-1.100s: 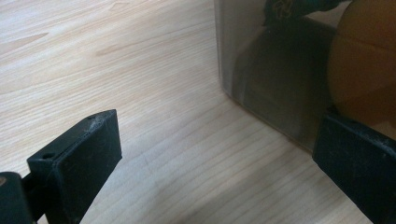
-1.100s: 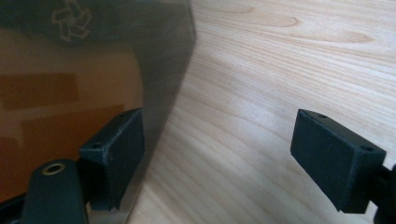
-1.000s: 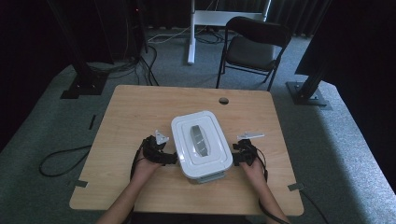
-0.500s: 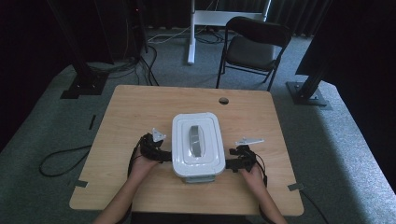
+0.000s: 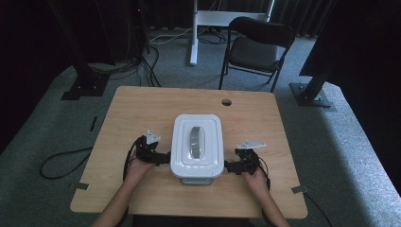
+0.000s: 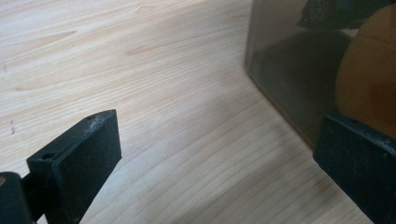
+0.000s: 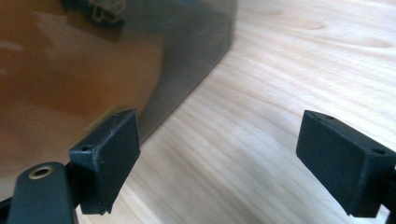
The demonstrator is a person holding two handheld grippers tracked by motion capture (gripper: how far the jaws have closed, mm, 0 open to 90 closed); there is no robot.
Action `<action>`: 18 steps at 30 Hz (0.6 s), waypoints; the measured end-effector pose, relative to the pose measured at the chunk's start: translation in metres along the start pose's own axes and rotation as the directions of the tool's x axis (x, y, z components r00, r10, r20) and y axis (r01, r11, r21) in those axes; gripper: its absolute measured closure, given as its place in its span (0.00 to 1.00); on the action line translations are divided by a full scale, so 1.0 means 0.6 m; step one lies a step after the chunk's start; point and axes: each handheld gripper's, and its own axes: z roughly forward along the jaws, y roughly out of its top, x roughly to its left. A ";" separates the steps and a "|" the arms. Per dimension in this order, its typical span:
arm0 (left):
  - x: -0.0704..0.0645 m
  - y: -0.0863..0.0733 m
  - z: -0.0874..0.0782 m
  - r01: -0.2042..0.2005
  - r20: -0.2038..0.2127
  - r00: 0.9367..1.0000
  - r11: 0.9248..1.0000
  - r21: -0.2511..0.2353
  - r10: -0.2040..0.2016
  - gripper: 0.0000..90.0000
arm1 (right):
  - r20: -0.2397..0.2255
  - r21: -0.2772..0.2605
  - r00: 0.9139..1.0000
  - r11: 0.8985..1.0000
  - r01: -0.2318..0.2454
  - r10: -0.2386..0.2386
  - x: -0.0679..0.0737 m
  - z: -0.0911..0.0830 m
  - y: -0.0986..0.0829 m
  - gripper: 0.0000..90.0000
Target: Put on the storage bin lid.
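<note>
Flanking the box, both grippers rest low at the near end of the table, one at each long side wall. The left gripper points rightward at the box; the right gripper points leftward at it. Both sets of jaws stand spread wide, with nothing between them.

In the left gripper view, the box wall lies ahead and to the right of the jaws, and the right-hand jaw sits just beside or against that wall; contact cannot be confirmed. In the right gripper view, the wall lies ahead and to the left, with the left-hand jaw close against it; again, contact cannot be confirmed.

The box's long axis runs away from the person, square to the line joining the two grippers. Neither hand is clearly nearer; the box sits between them, roughly centred.

The box is a tinted translucent tub closed by a white lid with a grey handle running along its long axis. The lid is seated. Through the tinted wall, a rounded orange-brown shape shows inside; its identity cannot be determined.

Judgement: the coming move depends on the side walls or lid rim lying inboard of each gripper, so each must travel toward the other.
</note>
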 end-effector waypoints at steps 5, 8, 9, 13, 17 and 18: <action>0.004 -0.009 -0.008 0.000 0.012 1.000 1.000 -0.017 0.000 0.02 | 0.028 -0.021 1.000 1.000 -0.013 0.013 -0.011 -0.012 -0.001 0.14; 0.004 -0.011 -0.013 -0.008 0.016 1.000 1.000 -0.028 0.008 0.02 | 0.032 -0.034 0.999 0.999 -0.021 0.022 -0.014 -0.017 -0.002 0.14; 0.003 -0.011 -0.014 -0.011 0.017 1.000 1.000 -0.029 0.012 0.02 | 0.041 -0.035 0.999 0.999 -0.022 0.024 -0.016 -0.019 -0.003 0.14; 0.001 -0.015 -0.018 -0.019 0.023 1.000 0.999 -0.036 0.020 0.02 | 0.044 -0.043 0.999 0.999 -0.029 0.031 -0.017 -0.022 -0.005 0.14; 0.003 -0.019 -0.023 -0.025 0.026 0.999 0.999 -0.037 0.026 0.02 | 0.048 -0.045 0.998 0.999 -0.029 0.031 -0.018 -0.024 -0.009 0.14; 0.005 -0.023 -0.026 -0.022 0.023 0.999 0.999 -0.039 0.023 0.02 | 0.050 -0.042 0.998 0.999 -0.032 0.034 -0.018 -0.026 -0.010 0.14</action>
